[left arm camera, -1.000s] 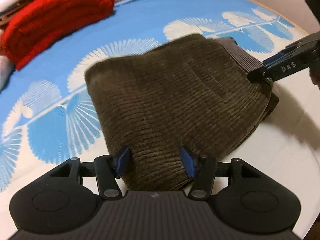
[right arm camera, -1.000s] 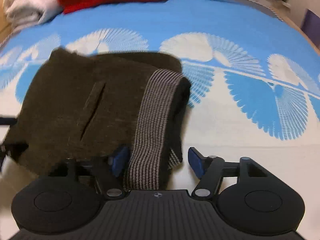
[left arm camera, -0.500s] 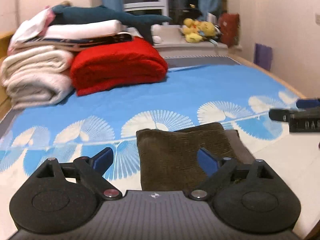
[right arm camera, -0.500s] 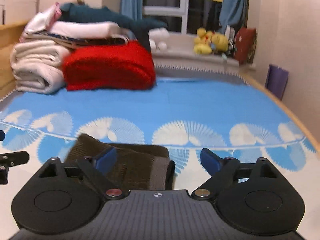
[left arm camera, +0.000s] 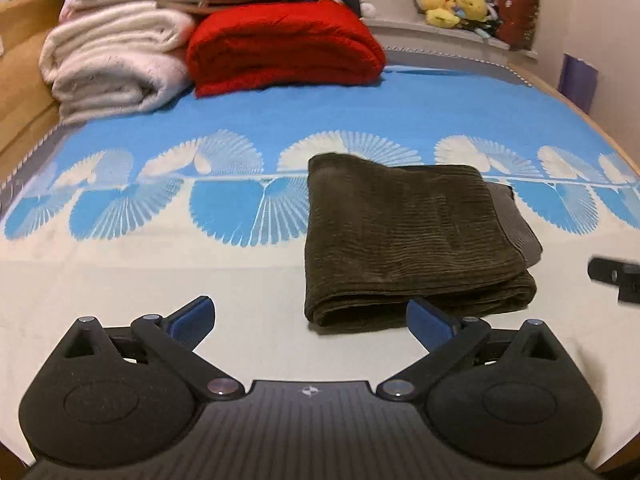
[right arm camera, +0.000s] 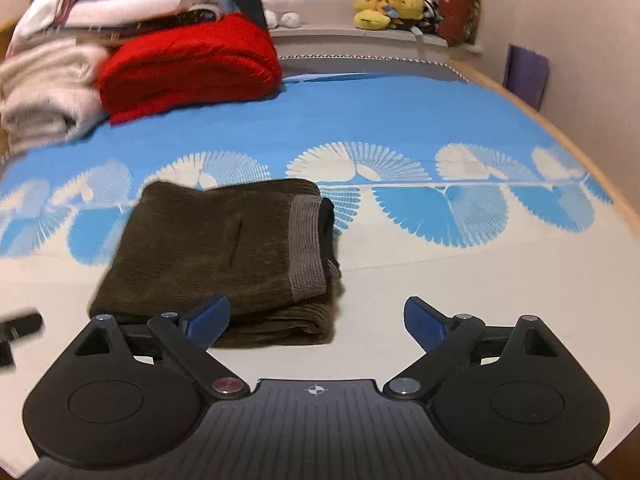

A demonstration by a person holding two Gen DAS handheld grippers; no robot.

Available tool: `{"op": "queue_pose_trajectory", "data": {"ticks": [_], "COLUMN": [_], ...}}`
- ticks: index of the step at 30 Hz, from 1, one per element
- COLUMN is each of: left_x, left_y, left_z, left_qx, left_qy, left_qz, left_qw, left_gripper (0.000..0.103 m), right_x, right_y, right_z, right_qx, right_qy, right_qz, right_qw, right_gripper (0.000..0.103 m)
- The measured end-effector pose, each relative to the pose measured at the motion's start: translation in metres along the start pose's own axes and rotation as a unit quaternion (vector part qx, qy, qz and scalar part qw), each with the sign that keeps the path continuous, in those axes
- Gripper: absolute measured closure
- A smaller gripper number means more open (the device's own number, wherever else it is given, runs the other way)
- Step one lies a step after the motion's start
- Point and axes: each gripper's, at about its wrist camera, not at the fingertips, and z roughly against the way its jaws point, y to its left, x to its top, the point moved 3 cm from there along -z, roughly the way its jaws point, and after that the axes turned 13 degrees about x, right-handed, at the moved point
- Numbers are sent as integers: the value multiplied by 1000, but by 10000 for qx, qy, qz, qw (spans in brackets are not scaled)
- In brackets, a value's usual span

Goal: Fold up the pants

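Your left gripper and right gripper both gape wide, holding nothing, low over the bedspread. The pants, ribbed brown corduroy with a grey knit waistband, lie folded into a thick rectangle just ahead of both.

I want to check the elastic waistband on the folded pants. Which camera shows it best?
The right wrist view: the striped grey waistband lies on top of the folded brown pants, visible along its full length. In the left wrist view the waistband is only a dim strip at the far right edge of the pants.
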Motion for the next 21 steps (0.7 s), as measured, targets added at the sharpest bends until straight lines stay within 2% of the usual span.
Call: {"op": "queue_pose_trajectory", "data": {"ticks": [4, 12, 21], "left_x": [4, 5, 2], "left_y": [0, -11, -23], "left_z": [-11, -20, -24], "left_qx": [-271, -194, -185], "left_qy": [234, 231, 275], "left_qz": [260, 161, 1], "left_qw": [9990, 9994, 9994], "left_gripper": [1, 1, 1], "right_x": [-3, -1, 4], "right_y": [2, 17, 25], "right_z": [-5, -8, -12], "right_qx": [-79, -14, 114], "right_qy": [110, -24, -55], "right_qz": [155, 502, 437], "right_qw": [9998, 9987, 9990], "right_gripper": [8, 8, 8]}}
